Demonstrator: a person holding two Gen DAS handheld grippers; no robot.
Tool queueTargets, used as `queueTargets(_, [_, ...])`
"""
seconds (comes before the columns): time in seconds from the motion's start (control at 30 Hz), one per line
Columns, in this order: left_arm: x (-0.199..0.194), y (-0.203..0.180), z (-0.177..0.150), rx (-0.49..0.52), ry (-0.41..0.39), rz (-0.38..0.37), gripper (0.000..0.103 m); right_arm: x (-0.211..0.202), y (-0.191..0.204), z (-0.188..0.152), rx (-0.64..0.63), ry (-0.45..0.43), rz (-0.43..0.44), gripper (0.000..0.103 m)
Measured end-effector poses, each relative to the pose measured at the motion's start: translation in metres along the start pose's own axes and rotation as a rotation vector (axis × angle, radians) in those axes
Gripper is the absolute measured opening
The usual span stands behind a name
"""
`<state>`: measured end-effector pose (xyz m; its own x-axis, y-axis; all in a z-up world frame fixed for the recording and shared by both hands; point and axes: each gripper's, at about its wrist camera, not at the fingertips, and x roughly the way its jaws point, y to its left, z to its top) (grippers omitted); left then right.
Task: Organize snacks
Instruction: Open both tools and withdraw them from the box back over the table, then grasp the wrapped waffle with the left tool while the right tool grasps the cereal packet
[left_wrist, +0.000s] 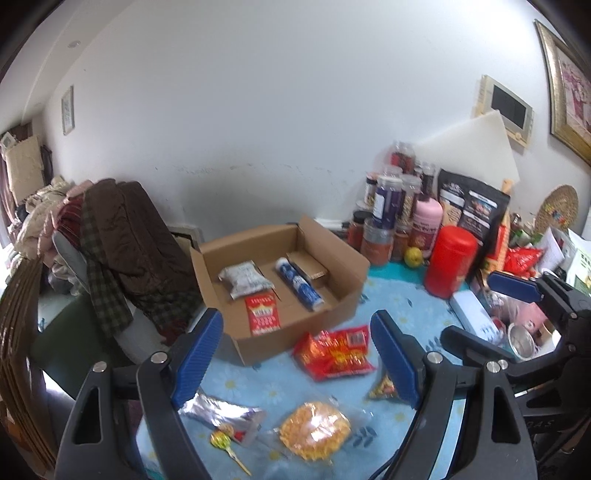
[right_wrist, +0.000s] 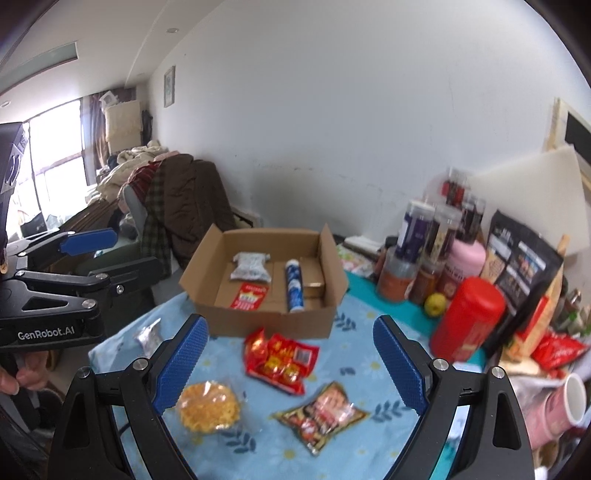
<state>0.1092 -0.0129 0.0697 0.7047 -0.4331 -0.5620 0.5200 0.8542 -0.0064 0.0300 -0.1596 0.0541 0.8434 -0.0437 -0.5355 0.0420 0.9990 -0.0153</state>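
Note:
An open cardboard box (left_wrist: 343, 302) (right_wrist: 207, 291) sits on the blue cloth and holds a grey-white packet (left_wrist: 243, 280) (right_wrist: 251, 266), a red packet (left_wrist: 263, 314) (right_wrist: 248, 296) and a blue-white tube (left_wrist: 300, 284) (right_wrist: 294, 290). In front lie a red candy bag (left_wrist: 334, 352) (right_wrist: 281, 360), a round yellow cake in clear wrap (left_wrist: 314, 430) (right_wrist: 208, 406), a silver packet (left_wrist: 221, 410) (right_wrist: 149, 334), a lollipop (left_wrist: 221, 441) and a brown-red spicy snack packet (right_wrist: 325, 413) (left_wrist: 384, 387). My left gripper (left_wrist: 295, 365) is open and empty above the loose snacks. My right gripper (right_wrist: 291, 369) is open and empty over them.
Jars (left_wrist: 388, 206), a pink bottle (left_wrist: 426, 225), a red canister (left_wrist: 448, 260) (right_wrist: 467, 317), black bags (left_wrist: 472, 206) and a green apple (left_wrist: 413, 256) crowd the table's back right. A chair heaped with clothes (left_wrist: 122, 236) stands left of the table. A pink mug (right_wrist: 565, 402) lies at right.

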Motion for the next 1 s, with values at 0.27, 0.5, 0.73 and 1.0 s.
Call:
queueTargets(0.27, [0.006, -0.009, -0.03, 0.012, 0.066, -0.056, 0.082, 0.001, 0.001, -0.029, 0.029, 0.042, 0.023, 0.092])
queueTargets(0.5, [0.023, -0.013, -0.057, 0.022, 0.145, -0.106, 0.082, 0.01, 0.001, -0.054, 0.059, 0.093, 0.041, 0.092])
queueTargets(0.73, [0.045, -0.018, -0.084, 0.036, 0.216, -0.147, 0.082, 0.023, -0.001, -0.082, 0.086, 0.148, 0.052, 0.092])
queueTargets(1.0, [0.072, -0.022, -0.111, 0.066, 0.291, -0.189, 0.082, 0.04, -0.001, -0.108, 0.097, 0.208, 0.054, 0.092])
